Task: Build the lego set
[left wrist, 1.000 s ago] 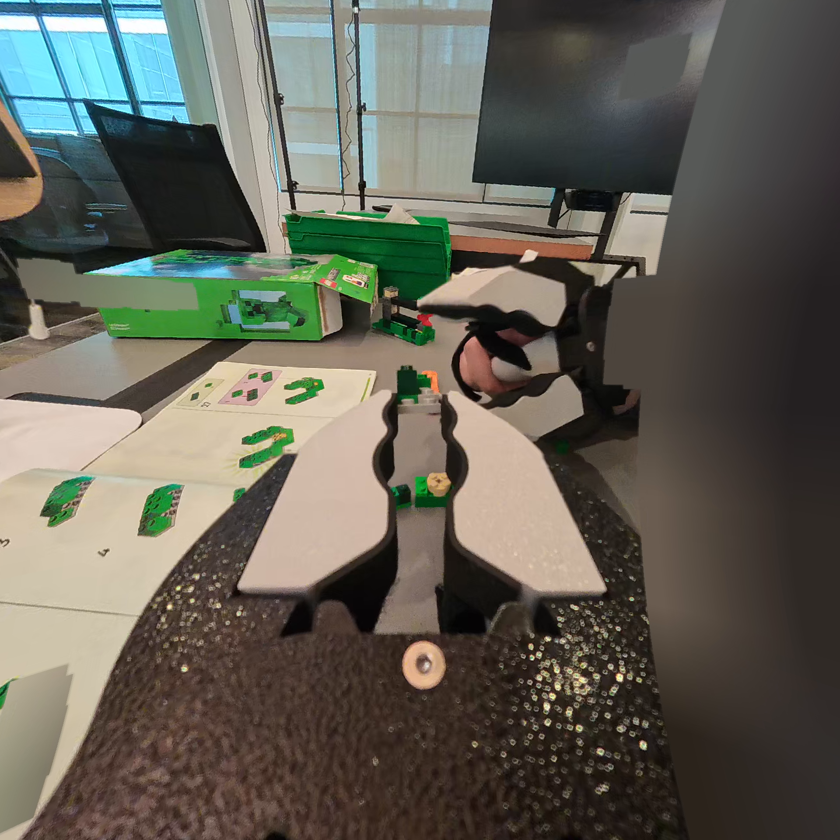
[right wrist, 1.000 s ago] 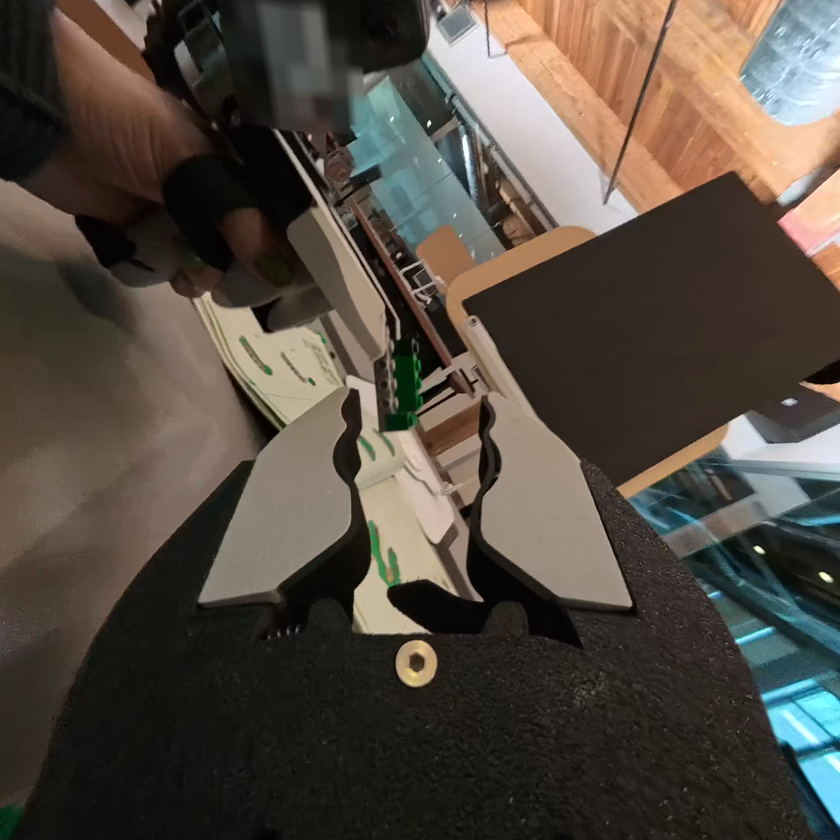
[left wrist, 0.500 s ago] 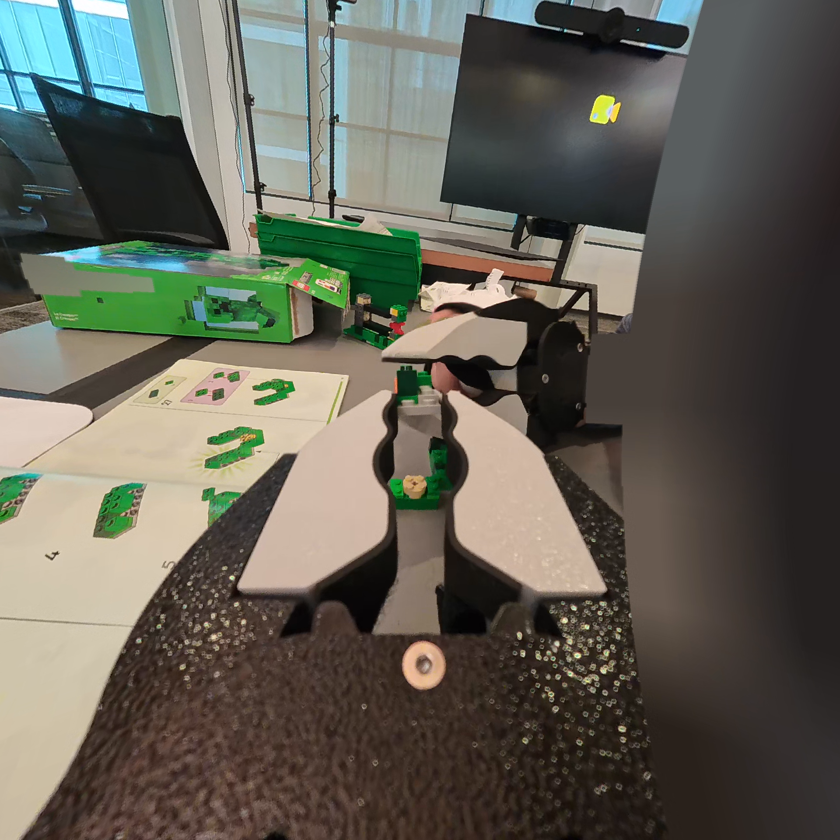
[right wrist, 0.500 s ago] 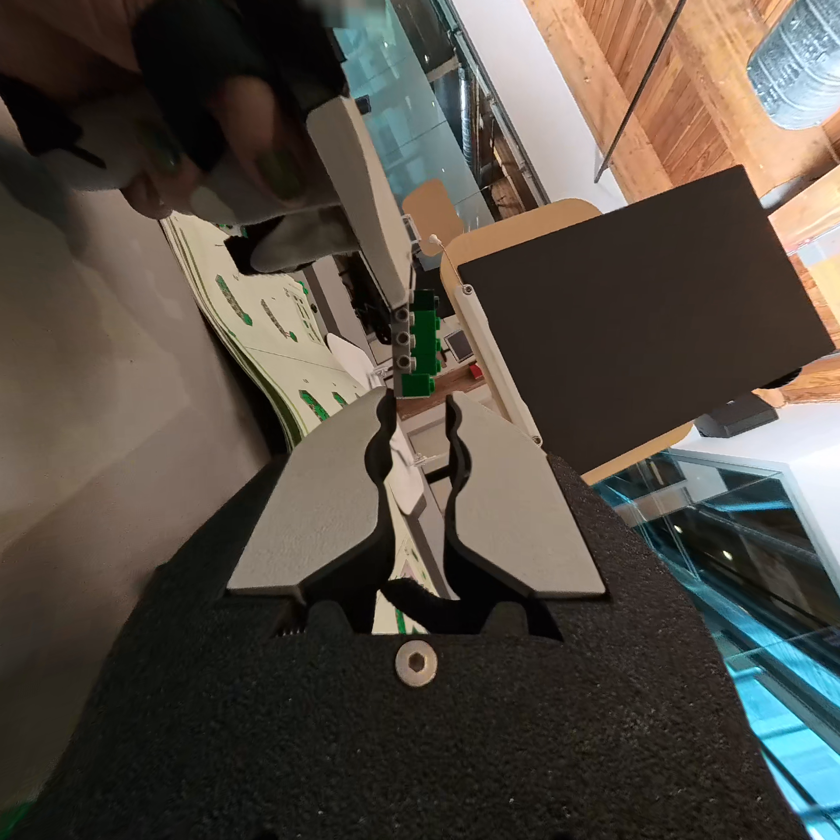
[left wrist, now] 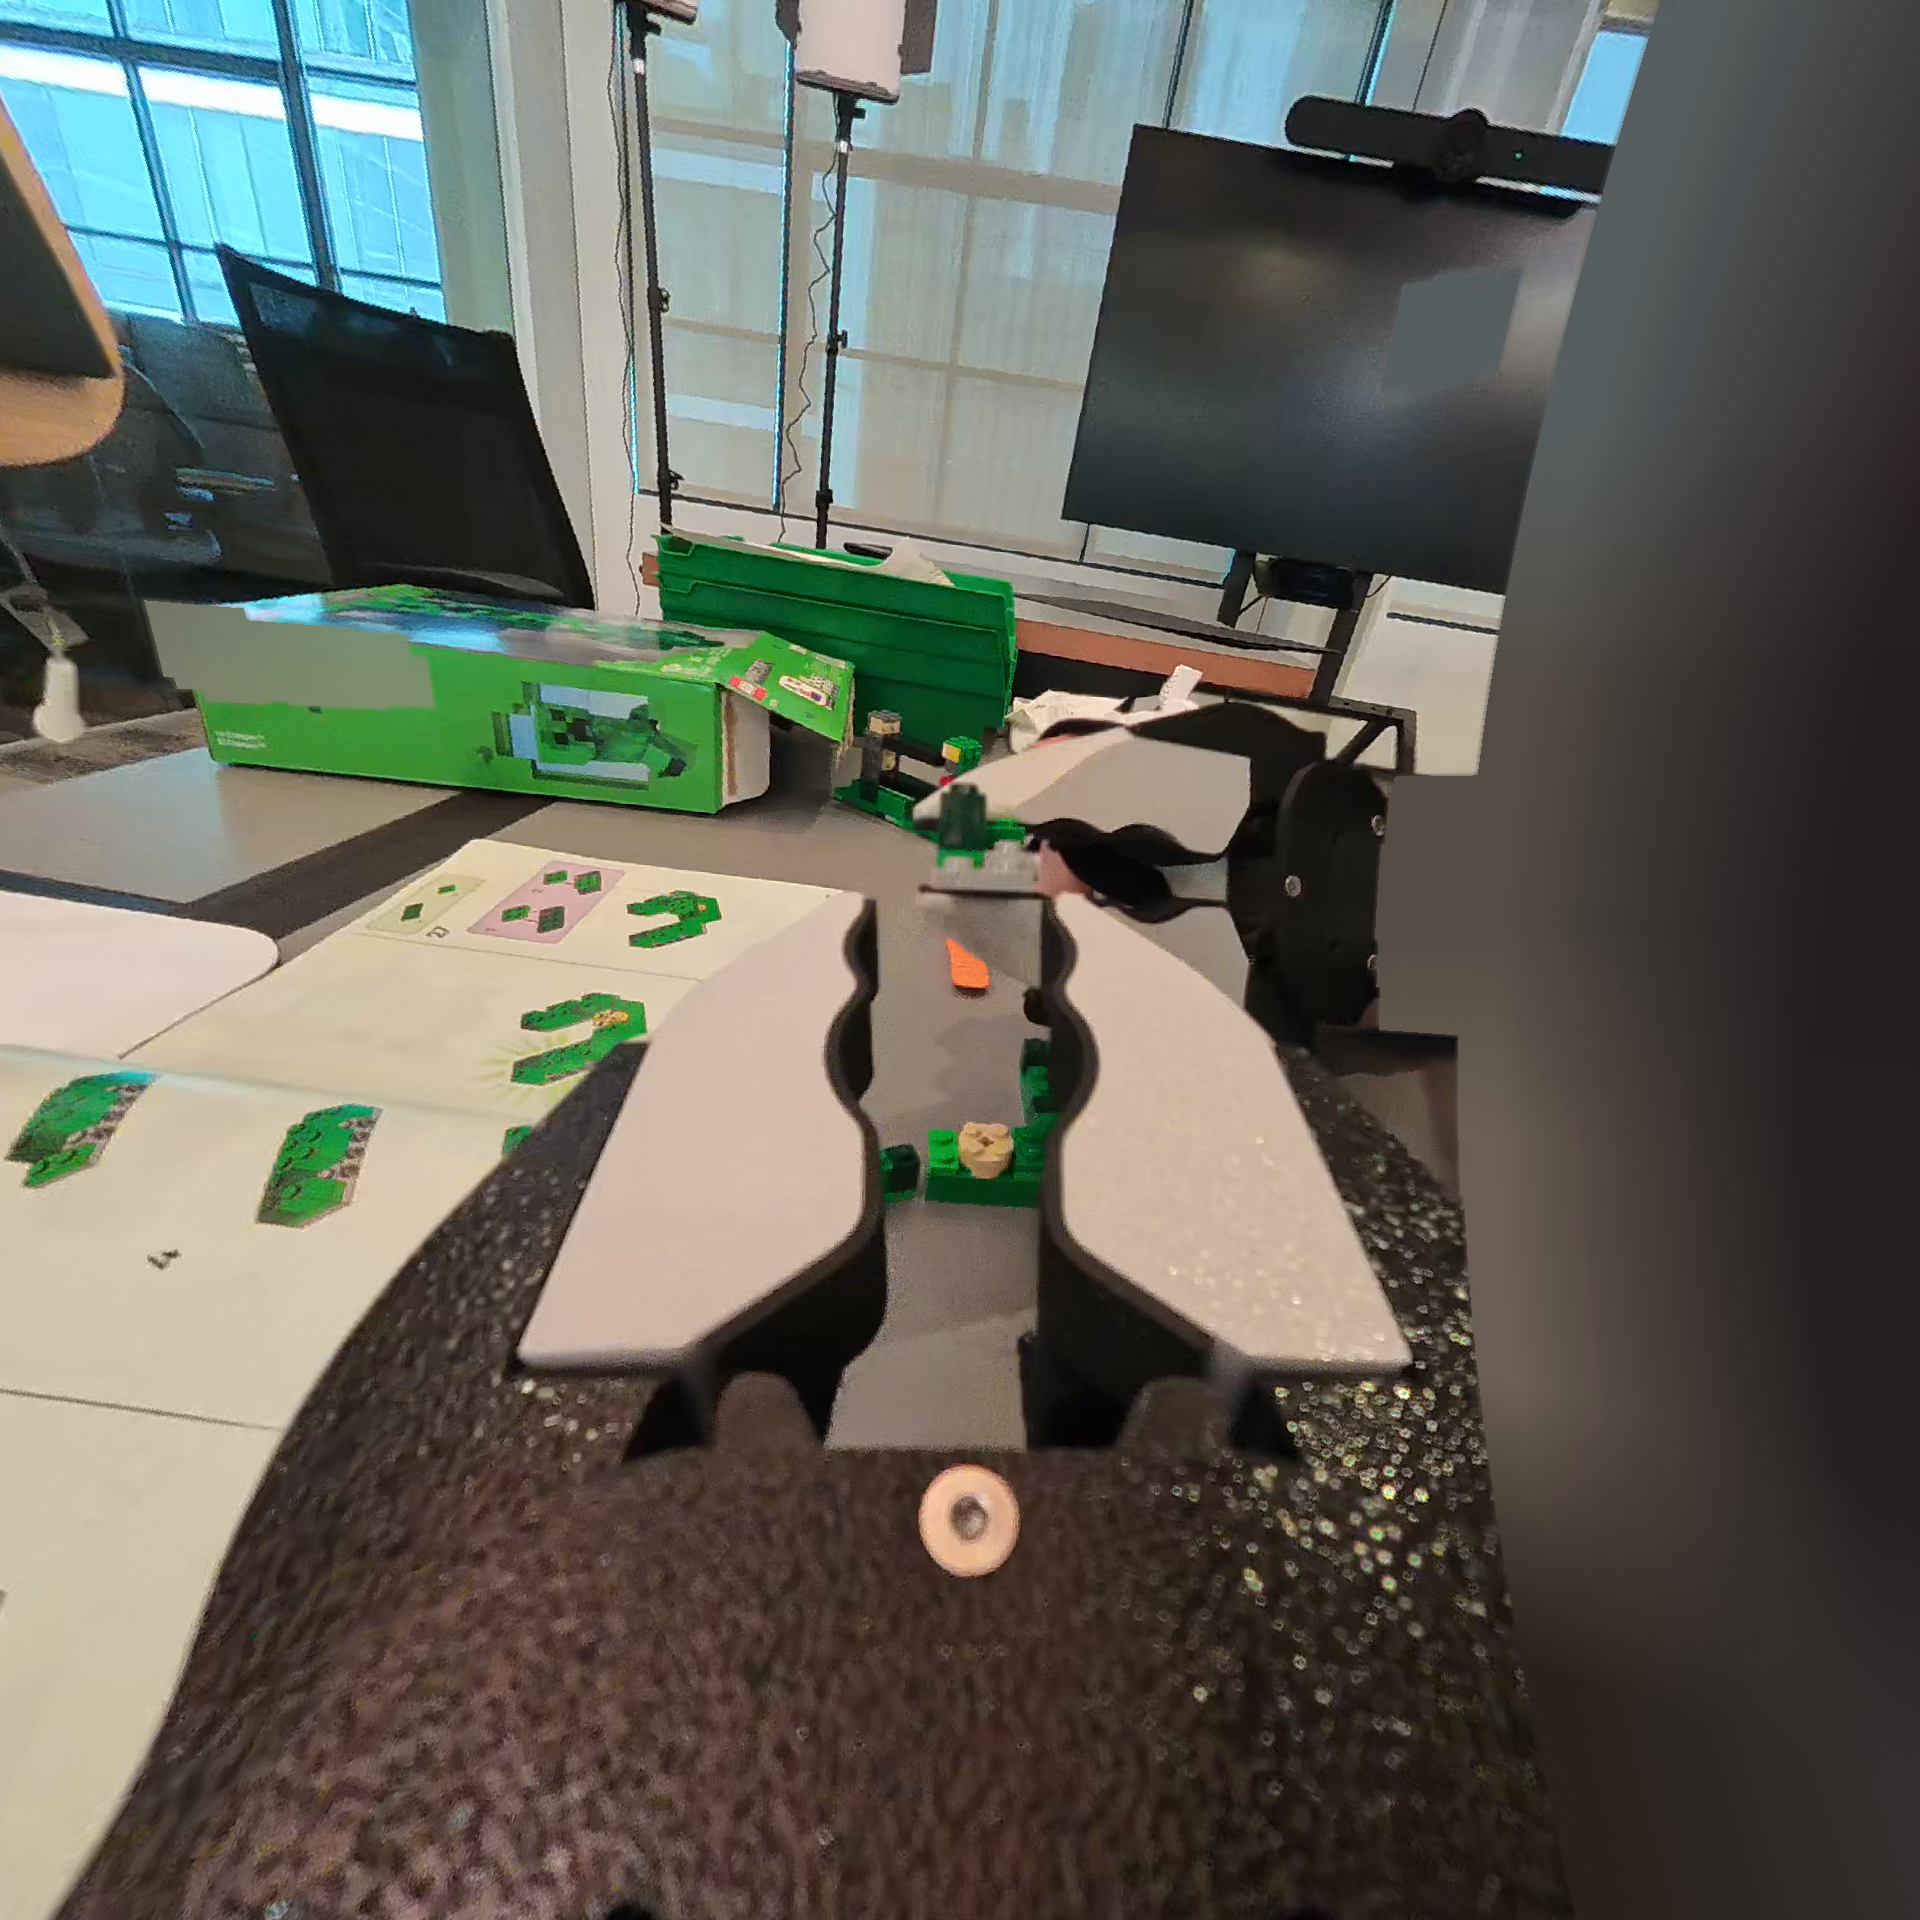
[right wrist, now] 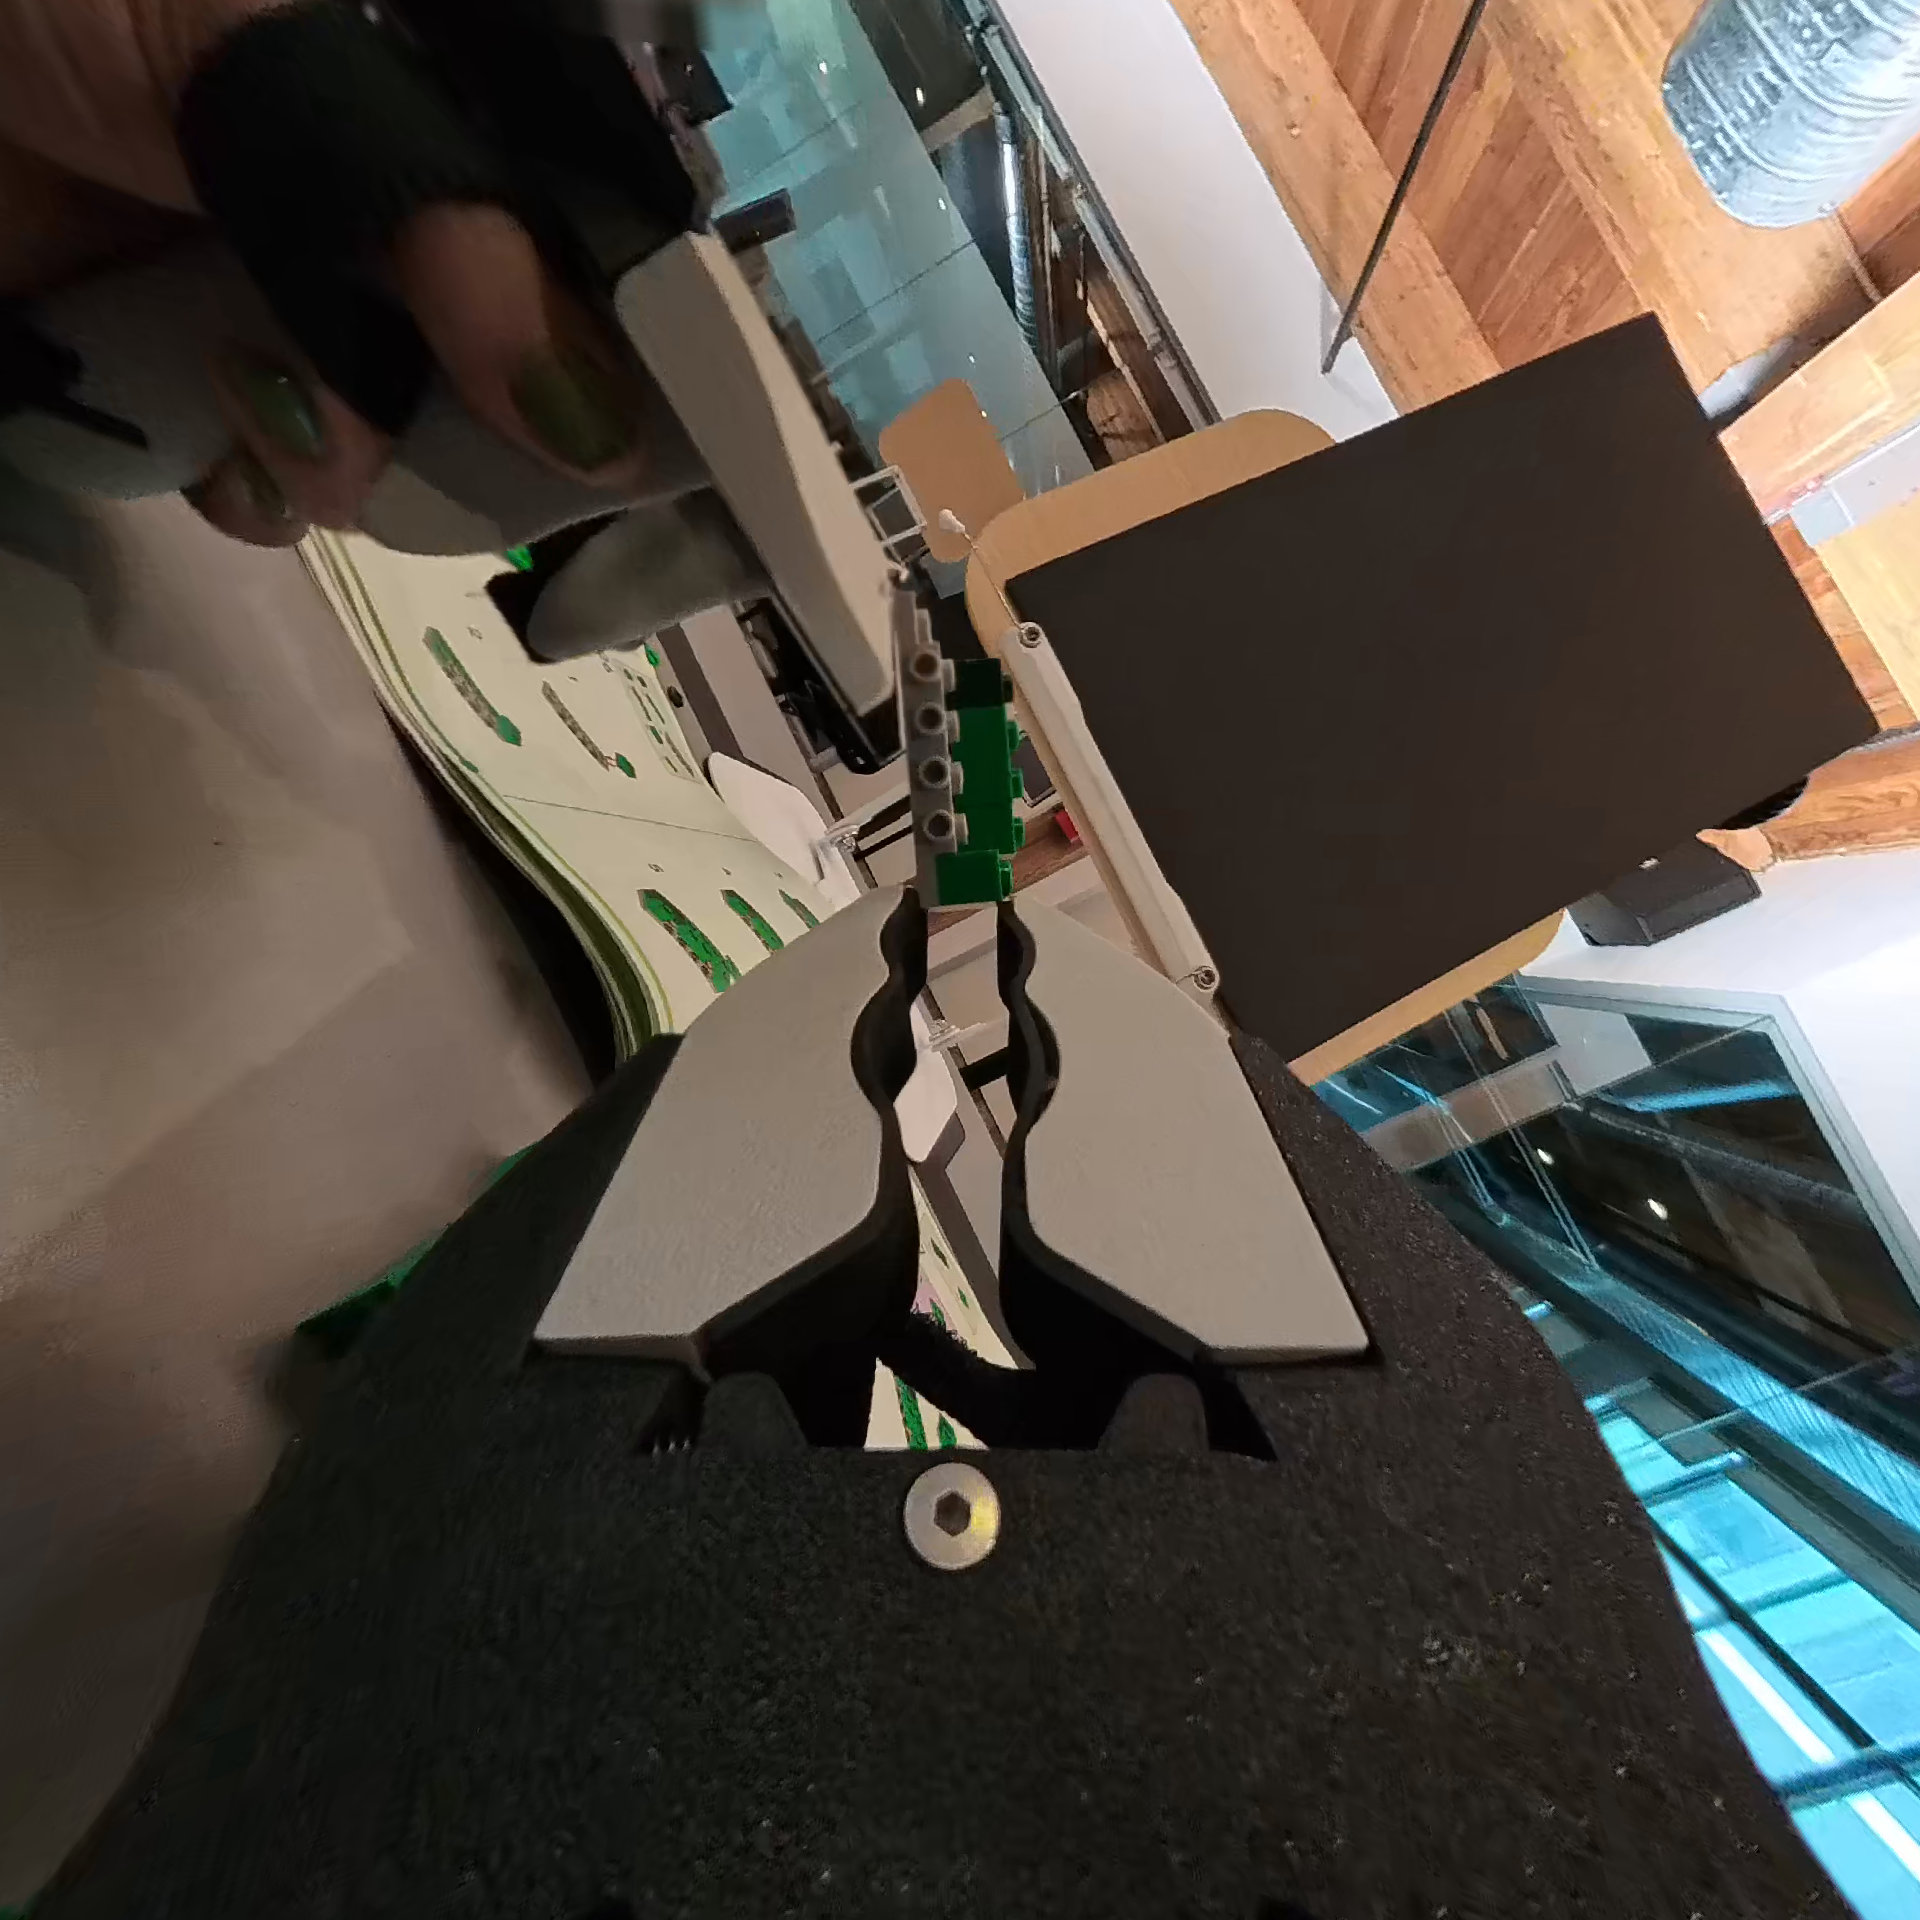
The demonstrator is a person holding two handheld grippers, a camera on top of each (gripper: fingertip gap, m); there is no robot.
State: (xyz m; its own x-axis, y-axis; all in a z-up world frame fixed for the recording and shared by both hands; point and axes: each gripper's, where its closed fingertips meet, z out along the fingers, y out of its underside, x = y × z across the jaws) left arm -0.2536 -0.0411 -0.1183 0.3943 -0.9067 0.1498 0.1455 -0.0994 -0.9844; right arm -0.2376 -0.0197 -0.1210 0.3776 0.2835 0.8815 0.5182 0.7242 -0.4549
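A small lego assembly (left wrist: 971,836), a grey plate with green bricks on it, hangs above the table just past my left gripper (left wrist: 956,909). The left jaws stand apart, with a gap beside the plate. The right gripper's fingers (left wrist: 1101,779) come in from the right and clamp the assembly from above and below. In the right wrist view, my right gripper (right wrist: 961,909) is shut on the green end of the assembly (right wrist: 977,769). The plate's far end meets the left gripper's finger (right wrist: 748,499).
On the grey table lie an open instruction booklet (left wrist: 416,1039), a green lego box (left wrist: 468,717), stacked green bins (left wrist: 883,623) and another small build (left wrist: 894,769). A green piece with a tan stud (left wrist: 982,1153) and an orange piece (left wrist: 966,966) lie between my left fingers. Both grippers' tips are close together, under 4 cm apart.
My right gripper closed in on the assembly and shut on its green end. My left jaws have widened around the plate. The orange piece now shows on the table.
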